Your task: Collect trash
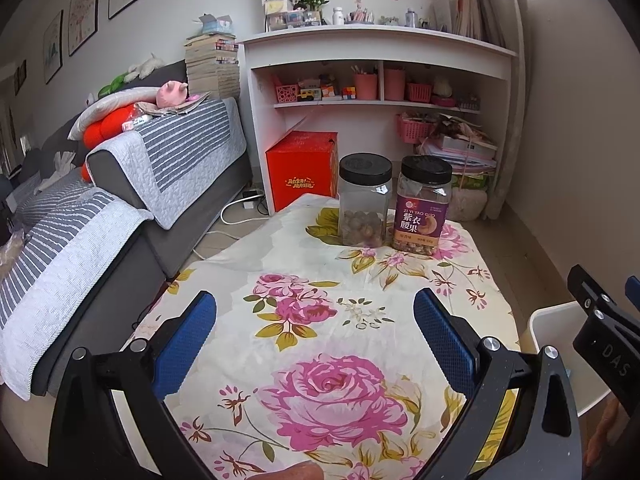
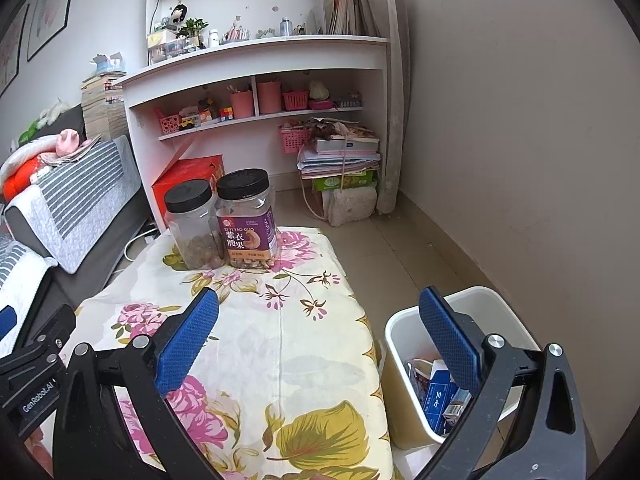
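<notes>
Jaws on both your grippers spread wide, holding nothing, above the floral-cloth worktop [image 1: 320, 344].

Your left gripper [image 1: 316, 320] hangs over the pink roses; your right gripper [image 2: 320, 320] straddles the worktop's edge and the white trash bin [image 2: 404, 408] on the floor just beside it. The bin holds the trash: blue-and-white cartons [image 2: 438, 404] and crumpled wrappers, partly hidden behind your right finger, so their print is hard to read. In the left view the bin is cut off by the other gripper. At the far end stand two black-lidded jars, touching: a clear jar [image 1: 365, 200] with nuts low inside, and a purple-labelled cashew jar [image 1: 425, 206].
</notes>
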